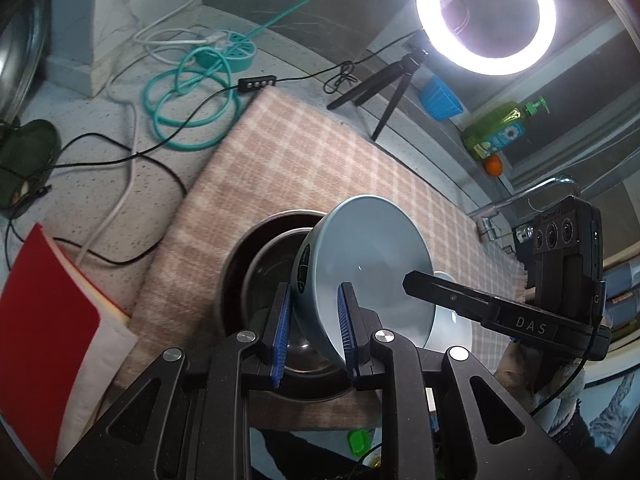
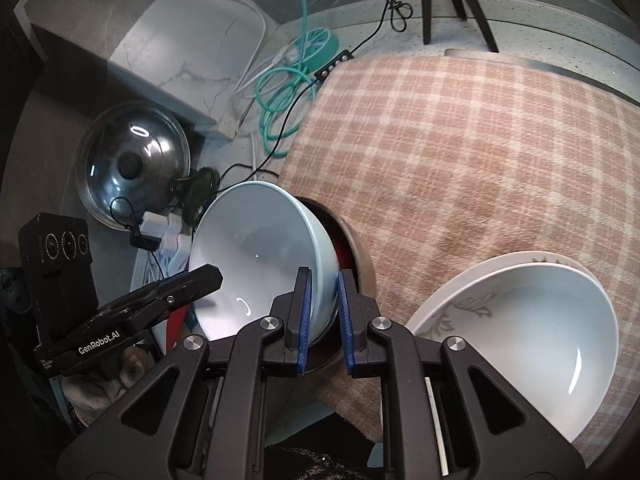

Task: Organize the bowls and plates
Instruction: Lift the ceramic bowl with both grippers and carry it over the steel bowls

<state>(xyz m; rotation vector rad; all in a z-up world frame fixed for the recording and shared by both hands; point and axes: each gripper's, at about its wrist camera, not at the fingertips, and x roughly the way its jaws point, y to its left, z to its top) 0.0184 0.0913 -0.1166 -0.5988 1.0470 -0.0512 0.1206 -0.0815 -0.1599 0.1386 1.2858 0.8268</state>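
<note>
Two tongs clamped on one pale blue ceramic bowl [image 1: 372, 264].
Left tongs [image 1: 314, 330] and right tongs [image 2: 324, 314] each pinch its rim, holding it tilted over a round steel pot [image 1: 256, 264] on the pink checked cloth [image 1: 304, 152] covering the worktop.

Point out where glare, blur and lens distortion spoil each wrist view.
Left wrist view: the ring light blows out to white, and the checked cloth bows with the fisheye. Right wrist view: the cloth's far right part looks smeared, bright arc glints sit in the blue bowl and the white bowl, and the pot lid mirrors the light.
</note>
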